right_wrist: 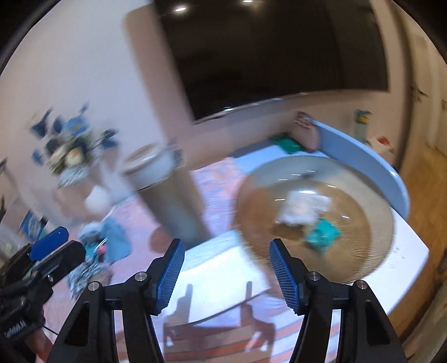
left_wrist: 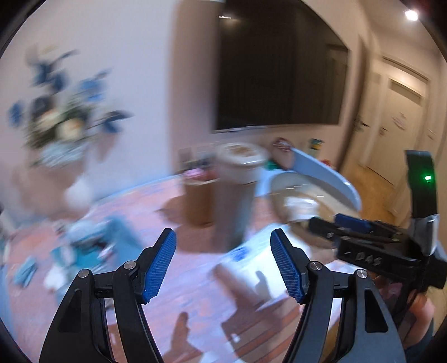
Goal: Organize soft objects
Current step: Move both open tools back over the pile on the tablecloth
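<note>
Hovering over the red-striped table (right_wrist: 212,178), left claw (left_wrist: 223,265) and right claw (right_wrist: 226,272) both spread, empty.

We count one round bowl (right_wrist: 363,251) holding one white item (right_wrist: 304,208) and one teal item (right_wrist: 321,233), one tall grey canister (right_wrist: 170,195), one flower arrangement (right_wrist: 69,150), and a blurred blue pile (right_wrist: 109,237) beyond counting.

Tall canister (right_wrist: 170,201) apparently blocks centre.

Pale walls (left_wrist: 134,42) carry a large dark screen (left_wrist: 279,78), ceiling spotlights (left_wrist: 411,14) glow above, and white panelled doors (left_wrist: 402,120) meet the wooden floor (right_wrist: 421,190)
</note>
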A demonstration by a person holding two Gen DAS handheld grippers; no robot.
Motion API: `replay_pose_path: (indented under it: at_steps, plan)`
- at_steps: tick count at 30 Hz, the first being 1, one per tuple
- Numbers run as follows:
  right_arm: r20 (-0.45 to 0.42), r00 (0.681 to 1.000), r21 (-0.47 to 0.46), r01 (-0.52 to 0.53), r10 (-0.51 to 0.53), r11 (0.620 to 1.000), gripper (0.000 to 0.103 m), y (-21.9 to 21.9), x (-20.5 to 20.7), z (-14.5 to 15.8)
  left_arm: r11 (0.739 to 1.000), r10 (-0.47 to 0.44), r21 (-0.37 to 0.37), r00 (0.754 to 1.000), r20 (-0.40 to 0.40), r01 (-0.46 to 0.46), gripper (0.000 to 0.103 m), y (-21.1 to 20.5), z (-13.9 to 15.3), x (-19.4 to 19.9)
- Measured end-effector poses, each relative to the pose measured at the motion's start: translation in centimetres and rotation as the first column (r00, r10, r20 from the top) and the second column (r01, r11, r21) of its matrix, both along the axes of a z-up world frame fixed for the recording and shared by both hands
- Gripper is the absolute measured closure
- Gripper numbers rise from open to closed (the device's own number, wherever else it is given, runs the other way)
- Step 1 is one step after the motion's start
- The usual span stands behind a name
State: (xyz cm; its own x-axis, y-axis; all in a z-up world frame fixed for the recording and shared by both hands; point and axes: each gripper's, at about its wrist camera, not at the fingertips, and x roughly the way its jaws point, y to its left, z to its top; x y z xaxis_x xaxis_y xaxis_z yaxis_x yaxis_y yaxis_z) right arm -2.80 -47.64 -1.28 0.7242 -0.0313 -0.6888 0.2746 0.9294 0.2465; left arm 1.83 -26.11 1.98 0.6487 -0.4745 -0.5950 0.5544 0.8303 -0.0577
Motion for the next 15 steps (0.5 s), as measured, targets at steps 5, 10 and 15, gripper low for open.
replay_pose_path:
  at_steps: [5,10,15]
  plan:
    - [0.0,0.989,-0.064,-0.147,0.147,0.987,0.033,7.4,1.5,0.2,0.982,0.189,-0.01,0.982,-0.007,-0.189,0.034,8.6,-0.9,0.1]
    - [-0.01,0.959,-0.104,-0.283,0.283,0.954,0.024,14.2,3.2,-0.9,0.926,0.376,-0.034,0.926,-0.046,-0.377,0.031,18.6,-1.7,0.6]
    - [-0.084,0.928,-0.116,-0.371,0.363,0.921,0.024,19.4,5.6,-3.4,0.843,0.538,0.006,0.842,0.027,-0.538,0.031,27.0,0.2,0.4]
